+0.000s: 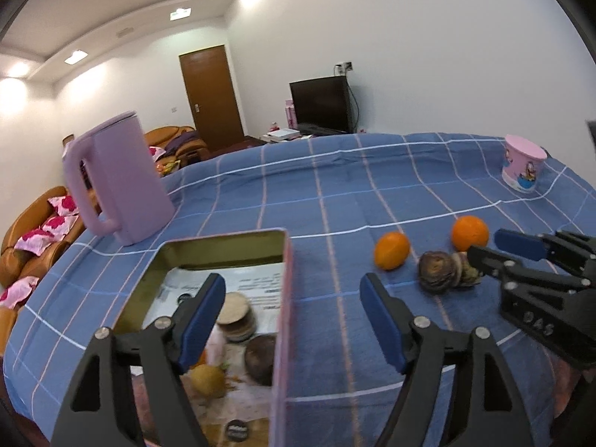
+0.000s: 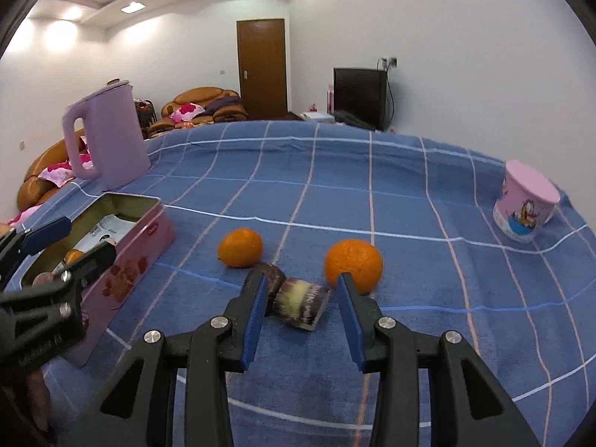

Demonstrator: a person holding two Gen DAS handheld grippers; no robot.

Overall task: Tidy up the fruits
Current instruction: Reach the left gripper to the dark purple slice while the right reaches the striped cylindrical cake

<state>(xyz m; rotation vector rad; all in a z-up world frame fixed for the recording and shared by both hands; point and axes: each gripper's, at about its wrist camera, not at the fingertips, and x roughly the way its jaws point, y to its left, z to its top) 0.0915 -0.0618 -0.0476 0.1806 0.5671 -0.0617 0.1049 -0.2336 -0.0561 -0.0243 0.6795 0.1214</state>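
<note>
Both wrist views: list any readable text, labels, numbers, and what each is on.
"DAS", embossed on the right gripper body; the first letter is uncertain.
Printed sheet lining the pink tin: lines of print, blurred, unreadable.
Round dark badge at the tin's near end: white print too small to read.
Pink cup: cartoon picture only, no legible words.
Left gripper body: embossed marks, unreadable.

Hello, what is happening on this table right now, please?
A person is sorting fruit into a pink tin box with two hand-held tongs. The left tongs hang open and empty over the box, which already holds some fruit. The right tongs are open, aimed at dark fruit pieces on the blue cloth. Two oranges lie nearby.
</note>
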